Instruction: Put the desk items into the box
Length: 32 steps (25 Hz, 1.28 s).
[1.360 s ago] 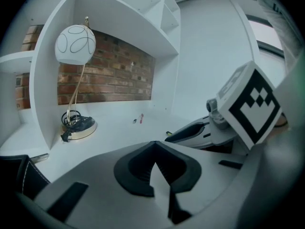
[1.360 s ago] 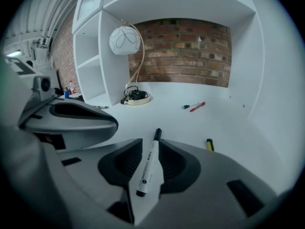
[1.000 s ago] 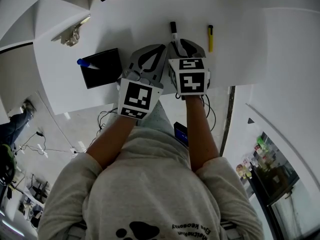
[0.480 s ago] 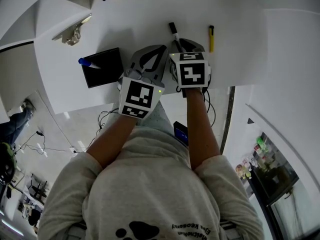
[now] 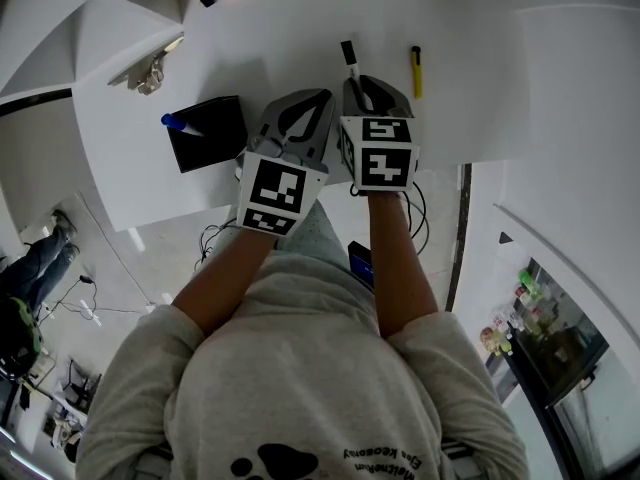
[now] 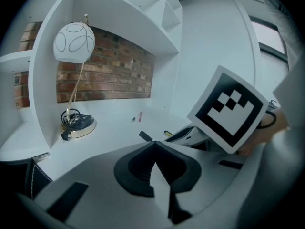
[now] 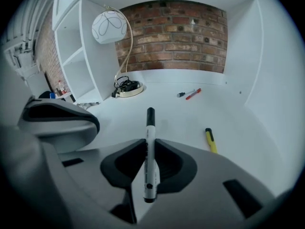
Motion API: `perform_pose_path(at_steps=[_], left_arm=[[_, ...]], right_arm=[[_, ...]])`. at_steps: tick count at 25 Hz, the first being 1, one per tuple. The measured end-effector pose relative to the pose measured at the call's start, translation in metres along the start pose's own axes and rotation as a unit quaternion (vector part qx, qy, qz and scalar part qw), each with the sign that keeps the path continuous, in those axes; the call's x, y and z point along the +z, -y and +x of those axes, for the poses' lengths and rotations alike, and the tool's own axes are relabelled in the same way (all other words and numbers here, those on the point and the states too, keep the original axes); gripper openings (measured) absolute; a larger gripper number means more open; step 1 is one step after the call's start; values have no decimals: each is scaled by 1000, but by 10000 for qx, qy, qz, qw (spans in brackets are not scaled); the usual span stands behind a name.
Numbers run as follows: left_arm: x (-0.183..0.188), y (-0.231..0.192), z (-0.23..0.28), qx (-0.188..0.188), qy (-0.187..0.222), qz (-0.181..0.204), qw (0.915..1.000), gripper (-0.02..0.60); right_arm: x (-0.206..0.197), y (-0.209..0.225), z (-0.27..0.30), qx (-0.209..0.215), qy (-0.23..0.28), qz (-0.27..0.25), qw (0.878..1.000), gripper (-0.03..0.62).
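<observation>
Now your right gripper (image 7: pixel 149 146) has its jaws part way closed on the marker (image 7: pixel 150 120). They have just been closing, and the pads press its white body from both sides. The black cap sticks out past the tips, away from you. I can't tell if the cap end is off the desk (image 5: pixel 300 28). Your left gripper (image 6: pixel 155 147) sits just beside the right one. Its jaws are together and hold nothing.

So the step in hand looks like picking up the marker. The grab seems done, and the carry is not yet begun.

The box (image 5: pixel 218 136) is black and sits at the near left of the desk, just past your left gripper. A blue pen (image 5: pixel 174 123) lies at its far left corner, and its blue end hangs over the rim.

Next, I think you need to lift the marker straight up so it does not drag. Then swing it left, over or round your left gripper, since that one is in the way. The marker is long, so line it up with the box first. Hold it low over the box before you open the jaws, so it does not bounce out.

Farther out, a yellow pen (image 5: pixel 416 71) lies near the marker, on its right. A red pen (image 7: pixel 193 94) lies well back on the desk. Those look like the ones left to do.
</observation>
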<state>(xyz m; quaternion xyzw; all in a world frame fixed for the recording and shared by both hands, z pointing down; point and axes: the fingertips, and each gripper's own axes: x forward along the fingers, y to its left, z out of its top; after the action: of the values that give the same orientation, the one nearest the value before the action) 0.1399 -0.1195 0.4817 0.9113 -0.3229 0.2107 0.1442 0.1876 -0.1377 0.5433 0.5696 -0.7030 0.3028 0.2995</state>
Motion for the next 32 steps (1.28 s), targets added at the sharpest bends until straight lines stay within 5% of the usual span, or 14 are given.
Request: perform_pose_path(at_steps=[15,32], left_arm=[[44,1,-27,-31,460,153,9988,5],[89,9,-67,-65,983,380,9944,5]], right_arm=[[59,-2,-69,-652,1968,-32,9783,76],[92,-20,-143,-874,3298,-22,9400,76]])
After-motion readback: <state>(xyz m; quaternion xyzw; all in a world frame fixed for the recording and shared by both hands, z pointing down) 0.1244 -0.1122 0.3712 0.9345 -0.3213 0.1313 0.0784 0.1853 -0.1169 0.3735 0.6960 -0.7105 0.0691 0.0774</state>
